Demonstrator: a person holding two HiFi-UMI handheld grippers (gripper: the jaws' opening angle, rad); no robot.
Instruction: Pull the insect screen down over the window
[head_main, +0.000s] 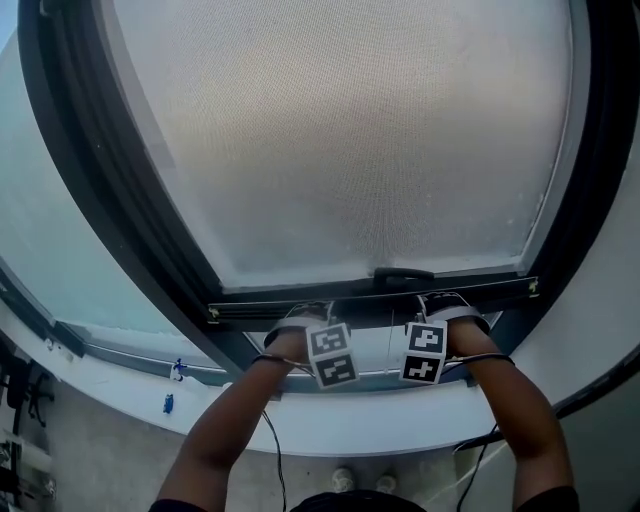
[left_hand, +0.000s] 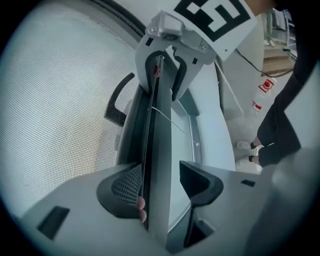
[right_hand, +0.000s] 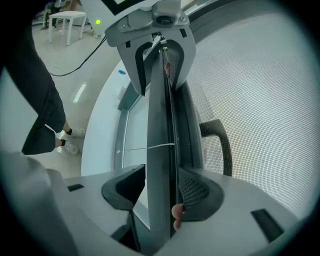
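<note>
Insect screen (head_main: 340, 140) fills nearly the whole window, its pale mesh reaching from the top of the head view down to the dark bottom bar (head_main: 370, 292). That bar lies level across the lower middle of the frame, just above the base of the dark window frame (head_main: 110, 200). A black handle (head_main: 403, 273) sits on the bar's upper edge, slightly right of centre.

Both arms reach up from the bottom of the frame. The left gripper (head_main: 300, 318) meets the bar left of the handle and the right gripper (head_main: 447, 303) meets it just right of the handle, their marker cubes side by side beneath.

In the left gripper view the bar runs straight up the middle between that gripper's jaws, which stand wide. The mesh-side pad (left_hand: 125, 186) lies against the bar, while a thin pale gap shows between the bar and the other jaw.

In the right gripper view the jaws also stand wide with the bar between them, and here both sides sit against it, so they clamp the bar. A thin white cord (right_hand: 145, 147) crosses from the bar toward the glass at centre left.

Below the window a white sill (head_main: 330, 425) curves across the lower part of the head view.
</note>
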